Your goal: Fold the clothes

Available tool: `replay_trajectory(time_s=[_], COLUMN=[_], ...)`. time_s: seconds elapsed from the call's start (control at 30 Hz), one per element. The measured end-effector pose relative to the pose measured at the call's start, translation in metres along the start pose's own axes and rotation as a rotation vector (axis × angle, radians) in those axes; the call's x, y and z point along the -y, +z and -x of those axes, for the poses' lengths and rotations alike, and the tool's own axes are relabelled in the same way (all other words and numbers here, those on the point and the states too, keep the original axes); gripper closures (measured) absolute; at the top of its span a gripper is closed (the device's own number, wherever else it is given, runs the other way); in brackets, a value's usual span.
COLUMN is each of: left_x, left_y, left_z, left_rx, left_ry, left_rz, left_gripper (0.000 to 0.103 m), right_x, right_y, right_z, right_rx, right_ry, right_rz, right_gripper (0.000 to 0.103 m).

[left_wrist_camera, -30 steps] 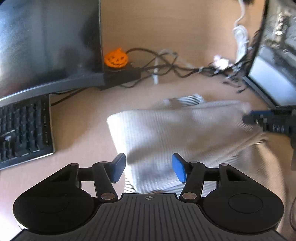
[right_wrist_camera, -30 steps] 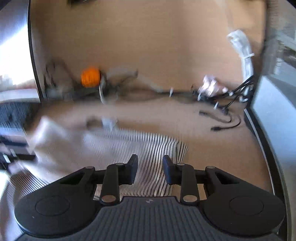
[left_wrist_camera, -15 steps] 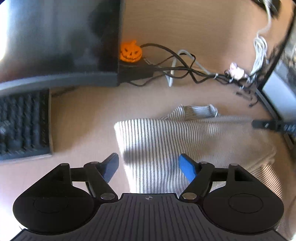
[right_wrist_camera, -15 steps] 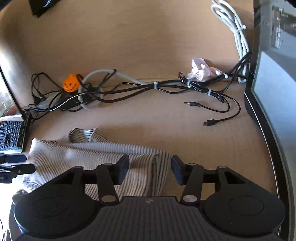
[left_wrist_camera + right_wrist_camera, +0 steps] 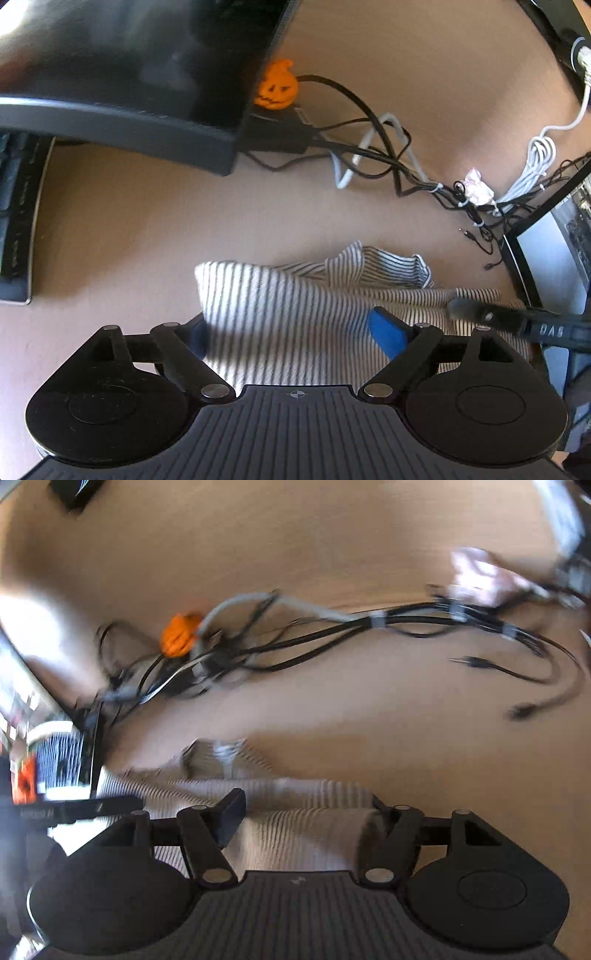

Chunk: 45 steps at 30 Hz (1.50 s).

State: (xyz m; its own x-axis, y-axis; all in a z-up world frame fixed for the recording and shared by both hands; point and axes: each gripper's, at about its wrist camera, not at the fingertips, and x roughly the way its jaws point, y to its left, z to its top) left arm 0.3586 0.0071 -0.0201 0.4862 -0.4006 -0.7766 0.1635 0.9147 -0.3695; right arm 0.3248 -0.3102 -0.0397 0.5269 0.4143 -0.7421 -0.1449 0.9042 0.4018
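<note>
Both grippers — left gripper (image 5: 291, 332) and right gripper (image 5: 306, 812) — hang with jaws spread wide over the folded striped shirt (image 5: 280, 310) on the wooden desk (image 5: 122, 221), gripping nothing.

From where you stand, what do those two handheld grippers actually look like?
Both are matt black plastic: a ribbed central body, two round lobes at the sides, and hinged link arms with silver pivot screws. The left gripper carries blue pads on its fingers; the right gripper has black fingers. A small crosshair mark sits on the left body. No hands, sleeves or cables show.
</note>
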Motion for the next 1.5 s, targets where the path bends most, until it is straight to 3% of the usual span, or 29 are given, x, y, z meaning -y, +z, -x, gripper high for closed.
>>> replay_trajectory(time_s=[0.03, 0.07, 0.13, 0.23, 0.43, 0.53, 0.7, 0.97, 1.1, 1.17, 1.23, 1.33, 1.4, 1.5], left_x=[0.001, 0.001, 0.001, 0.005, 0.034, 0.034, 0.019, -0.021, -0.034, -0.031, -0.029, -0.025, -0.015, -0.009], left_y=[0.000, -0.001, -0.001, 0.005, 0.030, 0.022, -0.008, -0.074, -0.090, -0.080, -0.069, -0.053, -0.037, -0.036], left_z=[0.000, 0.001, 0.006, 0.012, 0.037, 0.058, 0.089, 0.132, 0.141, 0.149, 0.157, 0.170, 0.168, 0.156], left_rx=[0.003, 0.005, 0.016, 0.043, 0.155, 0.185, 0.177, 0.112, 0.084, 0.113, 0.142, 0.185, 0.214, 0.195], left_ry=[0.001, 0.001, -0.019, -0.045, -0.105, -0.138, -0.145, -0.133, -0.162, -0.189, -0.215, -0.255, -0.215, -0.161], left_rz=[-0.005, -0.007, -0.009, -0.003, -0.079, -0.161, -0.277, -0.356, -0.330, -0.284, -0.237, -0.166, -0.121, -0.132], left_gripper=[0.031, 0.037, 0.063, 0.077, 0.079, 0.079, 0.079, 0.079, 0.074, 0.064, 0.038, 0.016, 0.011, 0.010], right_x=[-0.006, -0.010, -0.019, -0.027, -0.033, -0.043, -0.066, -0.124, -0.143, -0.148, -0.149, -0.150, -0.151, -0.152], right_y=[-0.001, -0.002, -0.005, -0.010, 0.014, 0.016, -0.016, -0.099, -0.147, -0.168, -0.183, -0.189, -0.188, -0.193], right_z=[-0.001, 0.000, 0.003, 0.017, 0.037, 0.059, 0.086, 0.108, 0.102, 0.092, 0.085, 0.082, 0.081, 0.078], right_rx=[-0.010, -0.015, -0.021, 0.025, 0.111, 0.169, 0.187, 0.151, 0.091, 0.048, 0.042, 0.052, 0.060, 0.069], right_ry=[-0.008, -0.013, -0.025, -0.058, -0.105, -0.120, -0.148, -0.232, -0.304, -0.327, -0.362, -0.385, -0.390, -0.404], right_rz=[0.025, 0.042, 0.076, 0.101, 0.116, 0.179, 0.276, 0.500, 0.598, 0.637, 0.676, 0.678, 0.673, 0.699], right_gripper=[0.045, 0.056, 0.065, 0.070, 0.072, 0.072, 0.072, 0.072, 0.074, 0.075, 0.075, 0.075, 0.075, 0.074])
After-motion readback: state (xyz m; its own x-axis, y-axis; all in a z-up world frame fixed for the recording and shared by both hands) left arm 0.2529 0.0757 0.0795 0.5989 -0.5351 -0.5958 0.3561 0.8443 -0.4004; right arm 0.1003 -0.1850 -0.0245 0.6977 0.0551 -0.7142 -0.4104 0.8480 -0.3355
